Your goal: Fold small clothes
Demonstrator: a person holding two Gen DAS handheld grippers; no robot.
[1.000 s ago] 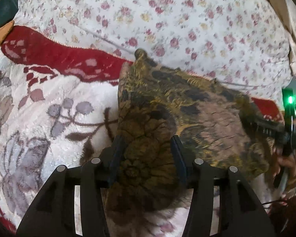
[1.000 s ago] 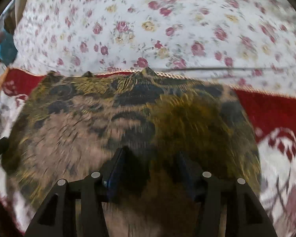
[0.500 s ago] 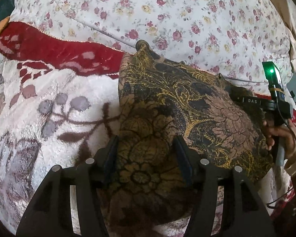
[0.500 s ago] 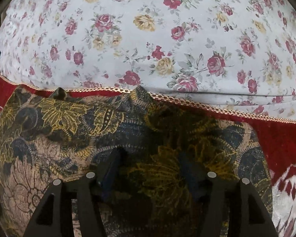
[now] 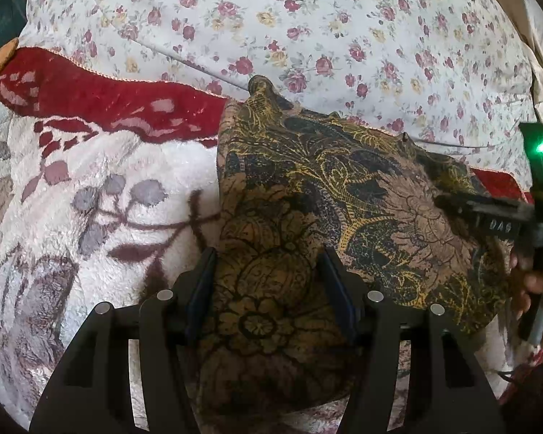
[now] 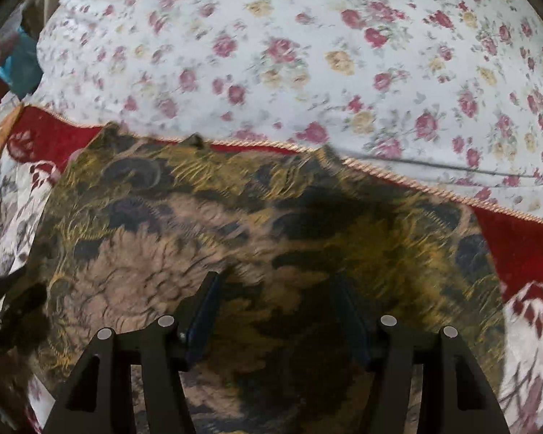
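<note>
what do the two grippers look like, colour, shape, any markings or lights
Both are matte black. The left gripper has two flat fingers with dark blue pads, angular cut-out linkages and round silver pins. The right gripper looks the same; seen from the left wrist camera it carries white lettering, a green light and a thin cable.

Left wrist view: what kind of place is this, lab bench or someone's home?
Most likely a home bedroom, with the work done on a bed. A floral sheet covers the far part, a plush red and white blanket lies in front, and the patterned brown garment is spread on it. No bench or table shows.
</note>
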